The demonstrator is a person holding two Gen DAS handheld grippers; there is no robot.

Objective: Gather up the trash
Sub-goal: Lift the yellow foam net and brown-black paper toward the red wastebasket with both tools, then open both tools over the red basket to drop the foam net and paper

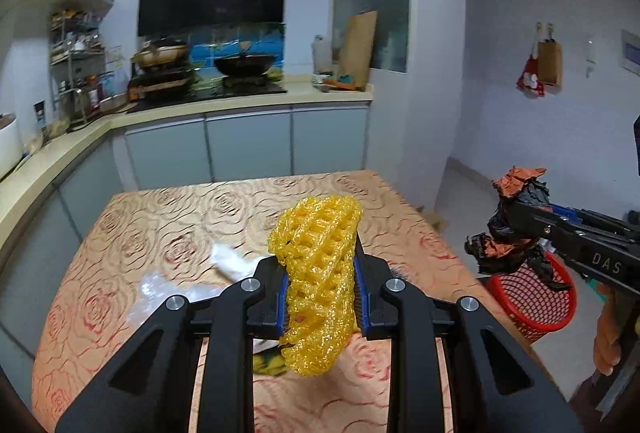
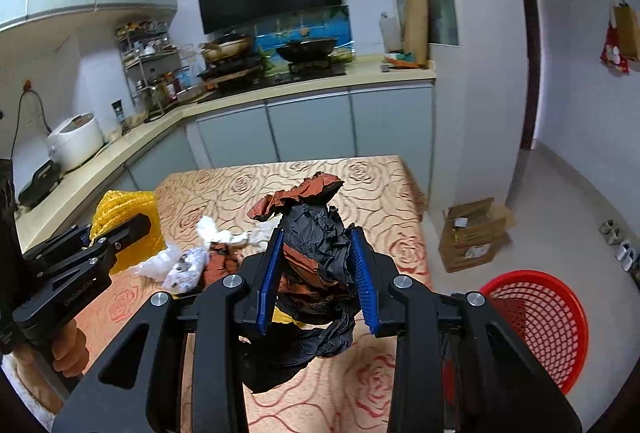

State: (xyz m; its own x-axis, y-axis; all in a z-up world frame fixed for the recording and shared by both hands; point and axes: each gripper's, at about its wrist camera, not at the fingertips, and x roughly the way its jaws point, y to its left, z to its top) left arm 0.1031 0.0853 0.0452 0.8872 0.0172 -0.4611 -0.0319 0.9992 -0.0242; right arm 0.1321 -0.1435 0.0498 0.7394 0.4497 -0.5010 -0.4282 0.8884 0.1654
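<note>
Carry both loads over the red basket [image 2: 538, 325] before releasing: left gripper [image 1: 320, 289] clamps yellow foam netting [image 1: 318, 273], right gripper [image 2: 318, 273] clamps crumpled black-and-rust paper [image 2: 316, 265].

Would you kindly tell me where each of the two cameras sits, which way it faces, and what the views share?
Left wrist: on the left hand-held gripper, facing the kitchen counter across the rose-patterned table; its fingers clamp yellow foam netting; the right hand-held gripper shows at right.
Right wrist: on the right gripper, facing likewise; it clamps crumpled black-and-orange paper; the left gripper and a hand show at left.
Shared: table, both loads, red mesh basket.
</note>
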